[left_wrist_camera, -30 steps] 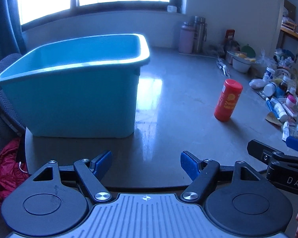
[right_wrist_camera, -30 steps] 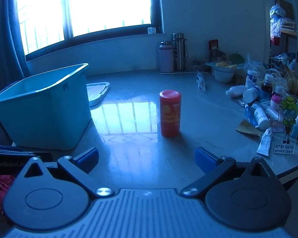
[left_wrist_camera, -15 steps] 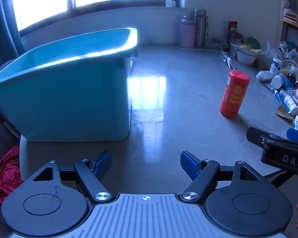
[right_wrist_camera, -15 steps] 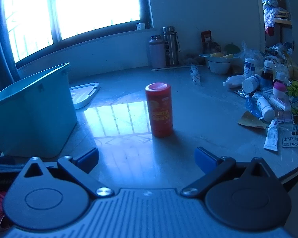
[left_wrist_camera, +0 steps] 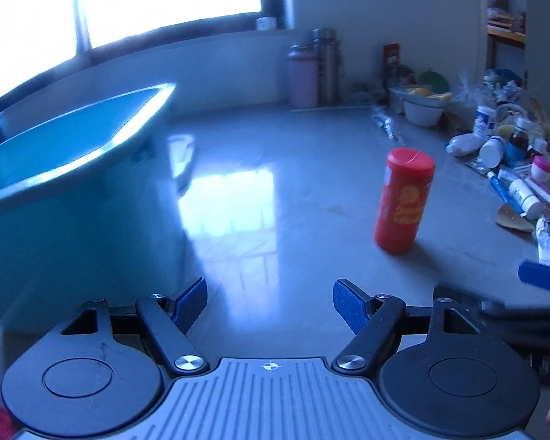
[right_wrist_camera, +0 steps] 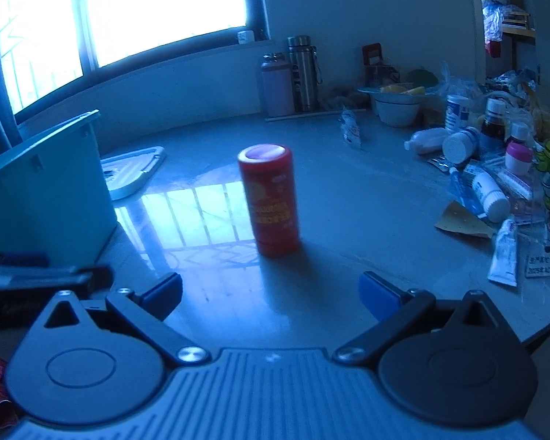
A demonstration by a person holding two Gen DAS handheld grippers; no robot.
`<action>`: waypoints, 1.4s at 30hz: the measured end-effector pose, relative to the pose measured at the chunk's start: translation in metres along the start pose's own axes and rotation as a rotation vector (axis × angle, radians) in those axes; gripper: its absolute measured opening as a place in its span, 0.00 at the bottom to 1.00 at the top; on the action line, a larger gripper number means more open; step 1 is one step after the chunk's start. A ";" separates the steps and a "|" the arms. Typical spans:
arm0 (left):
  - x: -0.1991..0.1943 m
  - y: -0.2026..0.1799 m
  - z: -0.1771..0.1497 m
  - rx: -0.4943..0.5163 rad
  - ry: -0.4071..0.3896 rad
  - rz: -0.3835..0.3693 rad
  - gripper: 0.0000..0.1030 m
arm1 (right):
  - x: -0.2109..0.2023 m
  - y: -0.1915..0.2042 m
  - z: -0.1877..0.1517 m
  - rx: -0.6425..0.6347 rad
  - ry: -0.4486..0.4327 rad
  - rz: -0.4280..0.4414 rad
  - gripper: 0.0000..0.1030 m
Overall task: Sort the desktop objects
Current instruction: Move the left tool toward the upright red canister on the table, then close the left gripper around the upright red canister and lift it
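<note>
Sorting looks barely begun, judging from the layout. Red canister (right_wrist_camera: 269, 198) stands upright on the table, alone in the open middle, untouched. Teal bin (left_wrist_camera: 66, 183) sits at the table's left end; the part of its inside that shows holds nothing, but most of the floor is hidden behind the near wall, so can't confirm.

Right gripper (right_wrist_camera: 271, 289) is spread wide, holding nothing, lined up with the canister, which sits just beyond the fingertips and between their lines. Left gripper (left_wrist_camera: 269, 300) is also spread and holding nothing, pointed at bare tabletop between bin and canister.

Still to do, as I read it: grab the canister, drop it in the bin, then work through the clutter pile (right_wrist_camera: 495, 168) along the right edge, which has pill bottles, tubes, a syrup bottle and a cartoon card stand. All of it looks unsorted.

Surface: grey table (left_wrist_camera: 293, 168), glossy, with a strong window reflection in the middle. A white tray (right_wrist_camera: 132, 172) lies flat behind the bin.

Room: bright window (right_wrist_camera: 146, 11) at the back, so the foreground is dim and blue-tinted. Two flasks (right_wrist_camera: 293, 77) and a bowl (right_wrist_camera: 398, 108) stand near the far wall. Shelf (right_wrist_camera: 509, 25) up right.
</note>
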State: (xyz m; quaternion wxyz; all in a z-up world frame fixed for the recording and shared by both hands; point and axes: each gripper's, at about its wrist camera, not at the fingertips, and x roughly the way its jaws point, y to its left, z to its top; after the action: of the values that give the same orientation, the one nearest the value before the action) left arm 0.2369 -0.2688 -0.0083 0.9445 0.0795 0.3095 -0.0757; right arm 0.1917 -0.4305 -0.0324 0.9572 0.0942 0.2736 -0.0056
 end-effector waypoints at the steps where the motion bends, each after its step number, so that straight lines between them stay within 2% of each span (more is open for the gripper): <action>1: 0.003 -0.003 0.002 0.005 -0.007 -0.008 0.76 | 0.000 -0.002 0.000 0.000 0.005 -0.008 1.00; 19: 0.030 -0.038 0.008 -0.034 -0.071 -0.111 0.76 | -0.017 -0.006 -0.008 -0.063 0.033 -0.077 1.00; 42: 0.080 -0.071 0.026 -0.003 -0.054 -0.162 0.76 | -0.012 -0.011 -0.012 -0.065 0.063 -0.102 1.00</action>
State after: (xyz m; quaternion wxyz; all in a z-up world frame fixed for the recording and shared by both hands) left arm 0.3021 -0.3506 -0.0426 0.9435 0.0509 0.2892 -0.1536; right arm 0.1748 -0.4398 -0.0381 0.9491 0.0490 0.3081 -0.0424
